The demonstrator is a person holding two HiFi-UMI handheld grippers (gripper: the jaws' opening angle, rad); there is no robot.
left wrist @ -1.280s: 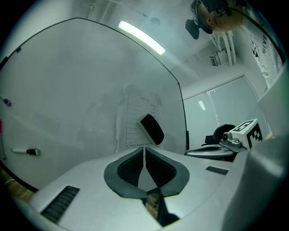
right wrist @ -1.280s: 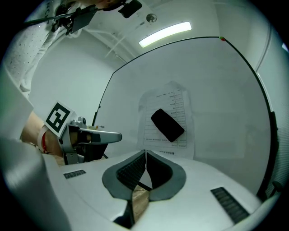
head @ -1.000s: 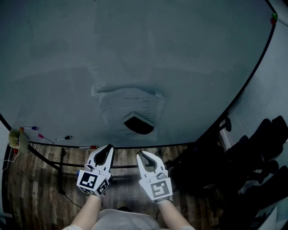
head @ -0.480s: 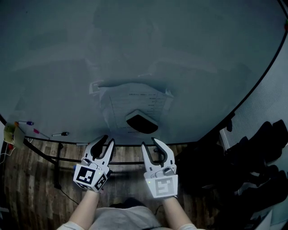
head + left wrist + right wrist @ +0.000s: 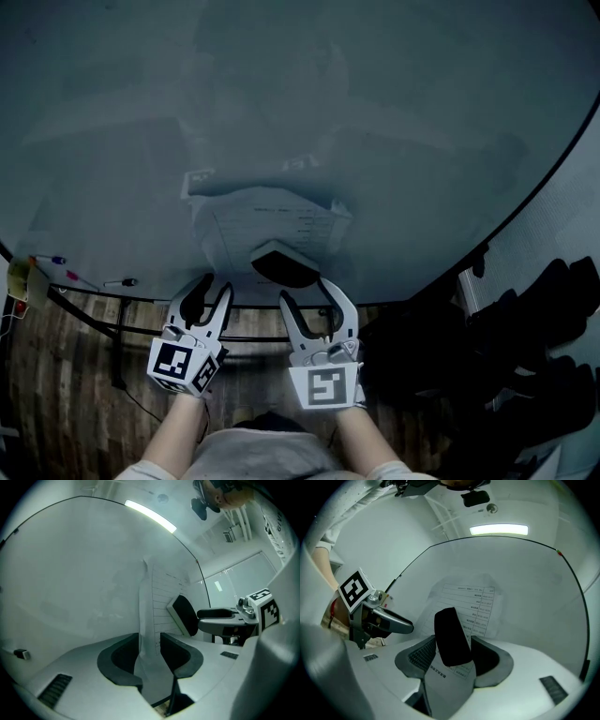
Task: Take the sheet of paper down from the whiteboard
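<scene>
Own views show left hand-held gripper, just opened, straddling sheet; right hand-held gripper likewise framing eraser.

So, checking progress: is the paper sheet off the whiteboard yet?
No, the printed white paper sheet hangs on the pale whiteboard, a black oblong block sitting on it.

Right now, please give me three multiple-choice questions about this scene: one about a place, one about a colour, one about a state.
1. Where does the eraser sit? A on the floor; B on the sheet of paper; C on the marker tray.
2. What colour is the eraser? A black; B red; C yellow.
3. What is the sheet's state? A crumpled on the floor; B torn in two; C up on the whiteboard.
Key: 1 B, it overlaps the sheet's lower part; 2 A, it looks black in every view; 3 C, it hangs whole against the board.
</scene>
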